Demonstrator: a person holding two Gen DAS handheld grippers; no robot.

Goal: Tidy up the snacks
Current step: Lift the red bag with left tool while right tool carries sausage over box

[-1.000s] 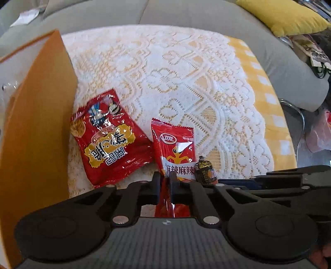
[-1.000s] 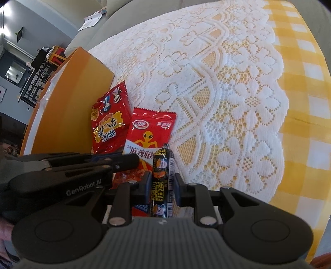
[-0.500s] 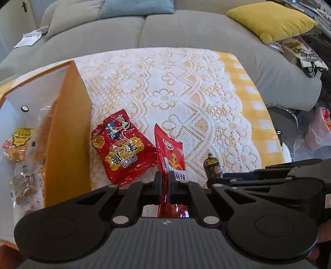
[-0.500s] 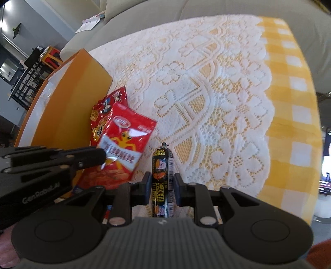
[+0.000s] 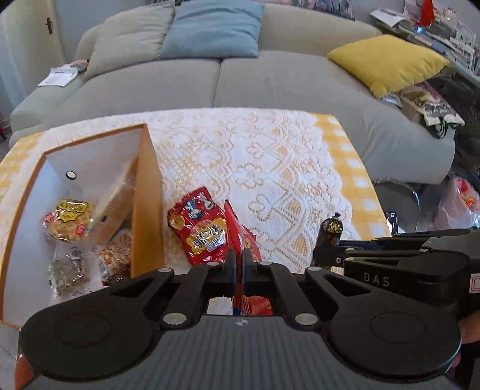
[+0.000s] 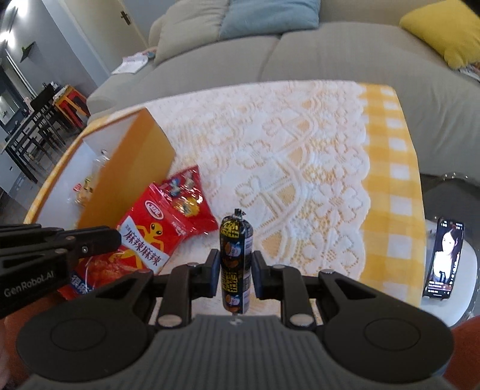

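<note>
- The left gripper [image 5: 237,264] pinches a red snack packet [image 5: 237,237] edge-on between its pressed-together fingers, holding it clear of the table; from the right wrist view the packet's face shows an orange alien figure and white band of characters [image 6: 144,237]
- The right gripper [image 6: 235,270] clamps a dark sausage stick [image 6: 236,258] upright by its middle, twisted tip pointing up, also off the cloth; from the left wrist view the same stick [image 5: 330,231] pokes up just right of the left gripper
- A second red snack bag [image 5: 198,225] lies flat on the white lace tablecloth [image 5: 255,156], just beside the outer wall of the orange box [image 5: 147,204] and partly behind the held packet
- The box sits at the table's left, open at the top with a white inside; in it lie a yellow-labelled packet [image 5: 70,213] and other clear-wrapped snacks [image 5: 69,270]
- Yellow checked cloth [image 6: 390,168] shows beyond the lace edge on the right
- A phone [image 6: 444,258] with a lit screen stands on a white surface right of the table
- Behind the table is a grey sofa [image 5: 270,78] with a blue cushion [image 5: 213,27] and a yellow cushion [image 5: 387,60]
</note>
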